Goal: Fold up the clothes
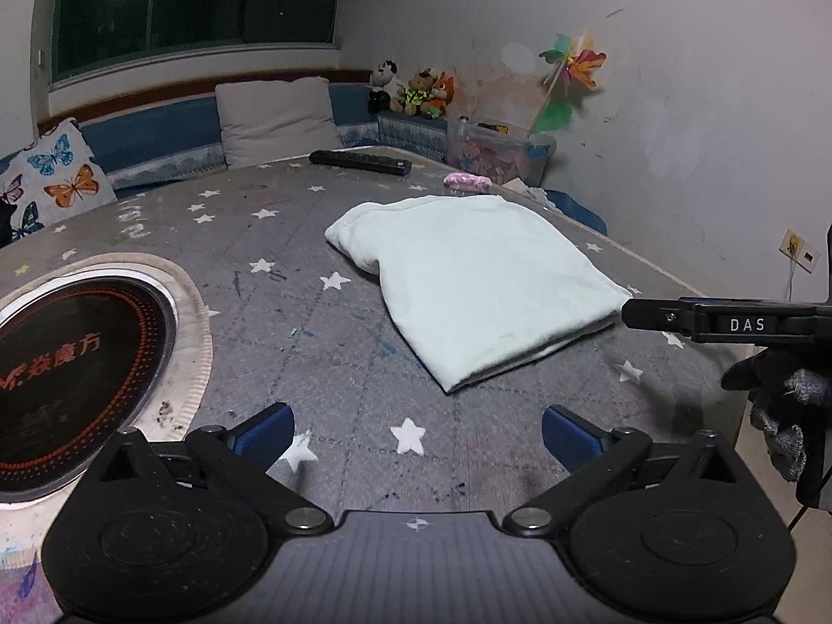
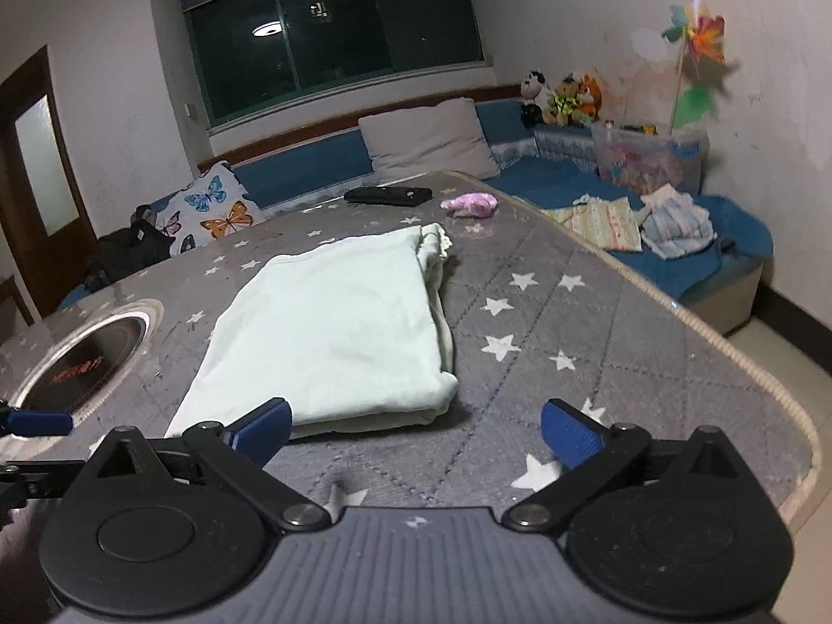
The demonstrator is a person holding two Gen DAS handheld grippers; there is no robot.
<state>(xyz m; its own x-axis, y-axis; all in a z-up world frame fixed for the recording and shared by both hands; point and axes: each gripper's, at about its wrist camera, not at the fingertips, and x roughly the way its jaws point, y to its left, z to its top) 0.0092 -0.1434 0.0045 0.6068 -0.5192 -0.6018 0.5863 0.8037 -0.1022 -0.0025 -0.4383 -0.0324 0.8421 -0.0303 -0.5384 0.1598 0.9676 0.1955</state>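
Bench (image 1: 364, 364), grey quilted cover with white stars, fills most of both views; round inset cooktop (image 1: 78, 374) sits at the left of the frame. Pale green garment (image 1: 483, 281) lies flat on the cover, center-right in the left wrist view and center in the right wrist view, already a compact multi-layer rectangle with stacked edges showing along its near side. I read the fold as essentially done: no sleeves or loose flaps stick out, only a slightly bunched far corner. Left: maybe one tidy-up or another halving; can't tell if more is intended. Small pink cloth (image 2: 469, 205) near the far bench edge is untouched, possibly next. Left tool (image 1: 416, 431) spread wide, empty, short of the garment. Right tool (image 2: 413, 429) also wide, empty, its left finger just at the garment's near edge.
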